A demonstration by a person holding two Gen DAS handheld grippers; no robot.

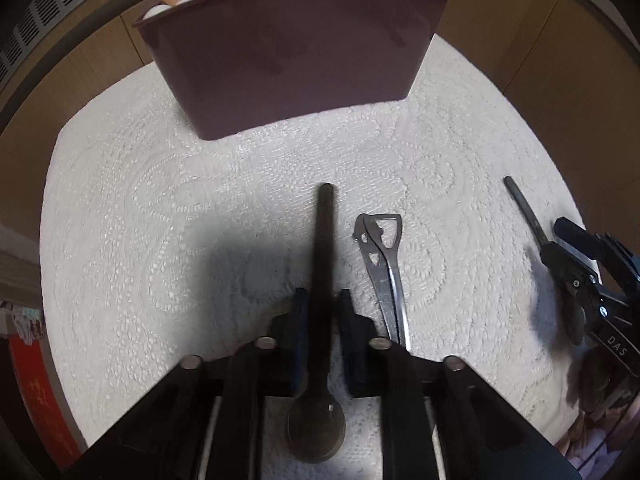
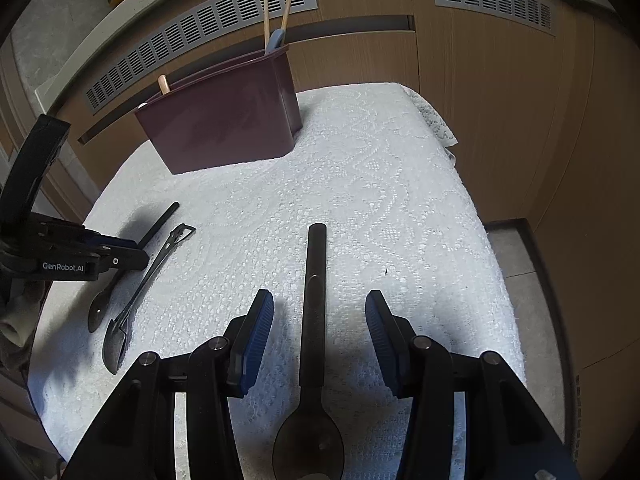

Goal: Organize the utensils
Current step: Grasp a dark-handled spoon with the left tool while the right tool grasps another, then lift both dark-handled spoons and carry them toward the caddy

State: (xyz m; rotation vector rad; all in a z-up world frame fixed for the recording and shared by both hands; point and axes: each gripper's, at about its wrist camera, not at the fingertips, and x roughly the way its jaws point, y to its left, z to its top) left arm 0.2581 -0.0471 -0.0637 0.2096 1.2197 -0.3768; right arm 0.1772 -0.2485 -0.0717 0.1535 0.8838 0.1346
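Observation:
My left gripper (image 1: 323, 320) is shut on the handle of a dark spoon (image 1: 325, 240), whose bowl lies close to the camera. Right beside it a silver cut-out utensil (image 1: 386, 268) rests on the cloth. My right gripper (image 2: 320, 332) stands open around a second dark spoon (image 2: 314, 300), with a gap to each blue pad. In the right wrist view the left gripper (image 2: 134, 254) sits at the left over its spoon (image 2: 162, 220) and the silver utensil (image 2: 152, 276). The right gripper (image 1: 560, 246) also shows at the far right of the left wrist view.
A maroon utensil holder (image 1: 288, 60) (image 2: 224, 120) stands at the back of the white lace cloth (image 2: 400, 200), with chopsticks (image 2: 276, 16) and a wooden handle (image 2: 163, 83) sticking out. Wooden panels with vent grilles (image 2: 192, 40) rise behind. The table edge drops off at the right.

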